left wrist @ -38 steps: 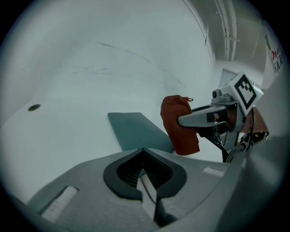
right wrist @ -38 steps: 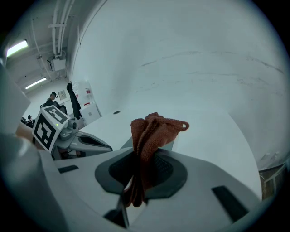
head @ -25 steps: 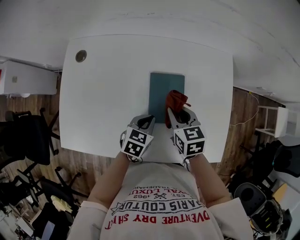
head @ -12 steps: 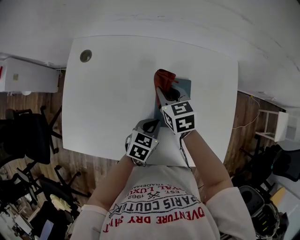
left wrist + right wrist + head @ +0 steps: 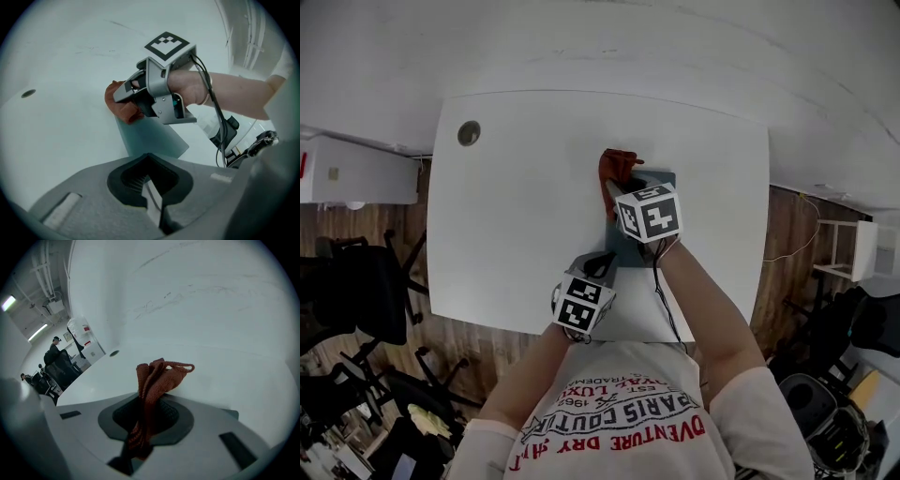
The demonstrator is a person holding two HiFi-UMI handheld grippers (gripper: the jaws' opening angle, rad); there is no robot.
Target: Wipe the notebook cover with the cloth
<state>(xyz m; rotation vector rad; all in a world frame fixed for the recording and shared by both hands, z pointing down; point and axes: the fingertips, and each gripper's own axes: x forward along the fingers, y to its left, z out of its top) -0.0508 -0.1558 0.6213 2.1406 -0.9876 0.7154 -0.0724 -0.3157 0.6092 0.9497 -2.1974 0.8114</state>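
Over the far left corner of the notebook (image 5: 667, 184) on the counter (image 5: 516, 206), the right gripper (image 5: 614, 190) has its jaws clamped on the red cloth (image 5: 619, 163). The left gripper (image 5: 598, 265) waits near the notebook's near edge, jaws together and empty. This looks mid-wipe; the next move is to drag the cloth back across the cover.

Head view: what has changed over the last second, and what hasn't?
The right gripper, fingers shut on the red cloth, swept from the near right part of the notebook to its far left corner, dragging the cloth across the cover. The left gripper stayed shut and empty by the notebook's near edge. The notebook did not shift on the table.
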